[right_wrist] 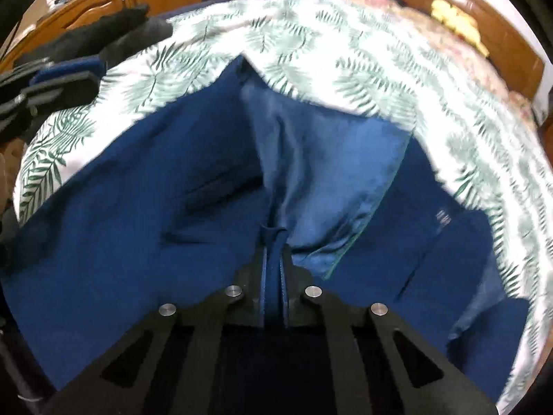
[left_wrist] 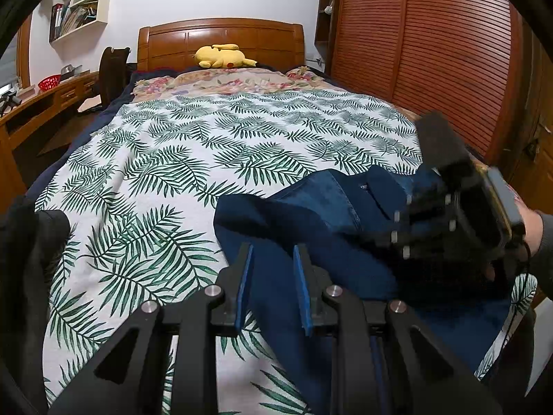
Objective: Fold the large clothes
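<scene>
A dark blue jacket (left_wrist: 311,214) lies rumpled on the near right part of the bed, its lighter blue lining (right_wrist: 328,173) turned up in the middle. My right gripper (right_wrist: 274,242) points steeply down and is shut on a fold of the jacket (right_wrist: 138,207) that stands up between its pads. In the left wrist view the right gripper (left_wrist: 387,238) is a blurred black shape over the cloth, tips hidden. My left gripper (left_wrist: 274,259) hovers over the jacket's left edge, jaws a little apart, cloth lying below them and nothing pinched. It shows as the left gripper (right_wrist: 98,76) at upper left.
The bed carries a white sheet with green leaves (left_wrist: 172,159). A black garment (left_wrist: 31,242) lies at its left edge. A yellow plush toy (left_wrist: 223,56) rests by the headboard. A wooden wardrobe (left_wrist: 432,52) stands to the right and a desk (left_wrist: 41,103) to the left.
</scene>
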Demonstrator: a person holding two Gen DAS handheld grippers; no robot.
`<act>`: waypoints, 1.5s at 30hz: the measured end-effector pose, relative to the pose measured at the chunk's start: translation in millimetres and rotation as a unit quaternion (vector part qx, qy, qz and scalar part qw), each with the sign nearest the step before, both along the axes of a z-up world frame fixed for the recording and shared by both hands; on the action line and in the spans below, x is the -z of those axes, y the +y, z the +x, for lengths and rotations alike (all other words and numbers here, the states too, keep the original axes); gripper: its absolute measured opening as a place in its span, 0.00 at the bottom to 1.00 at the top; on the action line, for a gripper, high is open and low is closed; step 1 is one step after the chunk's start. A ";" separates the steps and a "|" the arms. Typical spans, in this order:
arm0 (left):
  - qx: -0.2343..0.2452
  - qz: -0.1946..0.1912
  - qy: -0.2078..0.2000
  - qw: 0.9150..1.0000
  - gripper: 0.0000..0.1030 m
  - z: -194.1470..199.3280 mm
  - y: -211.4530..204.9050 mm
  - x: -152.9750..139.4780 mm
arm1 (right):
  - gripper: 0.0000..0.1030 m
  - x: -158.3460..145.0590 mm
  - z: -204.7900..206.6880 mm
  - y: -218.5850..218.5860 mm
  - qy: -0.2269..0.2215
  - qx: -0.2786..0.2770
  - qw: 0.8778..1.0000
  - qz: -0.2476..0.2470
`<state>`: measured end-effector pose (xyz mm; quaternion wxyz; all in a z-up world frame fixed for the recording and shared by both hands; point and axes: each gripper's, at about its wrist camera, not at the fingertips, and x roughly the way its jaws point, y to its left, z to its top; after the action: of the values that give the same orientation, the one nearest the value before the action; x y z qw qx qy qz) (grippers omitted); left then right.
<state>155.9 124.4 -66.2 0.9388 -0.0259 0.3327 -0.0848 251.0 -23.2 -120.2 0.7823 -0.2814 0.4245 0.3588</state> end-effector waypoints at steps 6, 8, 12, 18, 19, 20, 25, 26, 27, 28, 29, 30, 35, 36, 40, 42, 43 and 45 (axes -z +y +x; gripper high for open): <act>0.004 -0.005 -0.004 1.000 0.21 -0.7 -2.3 -2.2 | 0.03 -40.2 44.2 1.1 -0.080 0.040 0.996 0.023; 0.002 -0.006 -0.006 1.000 0.21 -0.9 -3.7 -4.0 | 0.03 -42.1 56.9 5.6 -0.092 0.044 0.995 0.019; 0.006 -0.003 -0.012 1.000 0.21 -2.0 -9.9 -7.2 | 0.03 -31.9 70.4 14.2 -0.087 0.057 0.994 0.019; 0.018 -0.003 -0.014 1.000 0.21 -0.3 -21.3 -9.9 | 0.22 -29.8 80.2 -8.9 -0.086 0.121 0.989 0.016; 0.021 -0.004 -0.014 1.000 0.21 0.4 -24.1 -10.6 | 0.35 -36.2 82.4 -18.9 -0.089 0.133 0.987 0.023; 0.027 -0.005 -0.015 1.000 0.21 0.9 -28.1 -11.8 | 0.40 -43.1 83.8 -29.6 -0.094 0.142 0.985 0.029; 0.060 -0.011 -0.015 0.998 0.21 4.9 -50.5 -15.8 | 0.43 -72.2 93.6 -102.9 -0.116 0.191 0.974 0.021; 0.064 -0.011 -0.015 0.998 0.22 5.5 -54.5 -16.2 | 0.43 -74.1 95.2 -119.3 -0.120 0.204 0.971 0.016; 0.069 -0.009 -0.015 0.997 0.23 6.1 -59.8 -16.3 | 0.43 -74.3 97.5 -140.0 -0.120 0.221 0.968 0.008; 0.074 -0.007 -0.014 0.997 0.24 6.5 -65.2 -16.3 | 0.43 -72.7 100.3 -153.0 -0.117 0.233 0.966 0.002; 0.078 -0.007 -0.014 0.997 0.24 7.0 -68.7 -16.5 | 0.43 -70.0 102.6 -166.1 -0.112 0.244 0.963 -0.003; 0.081 -0.007 -0.015 0.997 0.24 7.7 -73.1 -17.0 | 0.43 -64.5 105.6 -183.9 -0.102 0.259 0.960 -0.010; 0.101 -0.010 -0.014 0.995 0.25 12.9 -90.8 -17.1 | 0.43 -34.5 119.7 -239.0 -0.050 0.317 0.947 -0.012; 0.104 -0.011 -0.012 0.994 0.25 14.4 -93.4 -16.3 | 0.43 -25.3 123.6 -251.1 -0.023 0.332 0.943 -0.002; 0.109 -0.012 0.000 0.994 0.25 21.1 -99.1 -9.9 | 0.43 -9.2 129.5 -265.6 0.012 0.351 0.936 0.020; 0.112 -0.015 0.008 0.994 0.25 24.7 -100.5 -5.2 | 0.37 -10.4 128.0 -264.2 0.011 0.346 0.938 0.031; 0.113 -0.016 0.012 0.993 0.25 26.1 -100.8 -2.8 | 0.12 -11.3 127.5 -262.5 0.009 0.337 0.941 0.034; 0.112 -0.016 0.020 0.993 0.25 27.8 -101.1 1.8 | 0.01 -18.3 120.4 -251.7 -0.025 0.308 0.951 0.025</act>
<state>183.8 23.3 -68.0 0.9161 -0.0049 0.3506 -0.1945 371.4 -274.8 -101.8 0.8717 -0.1262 0.4622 0.1032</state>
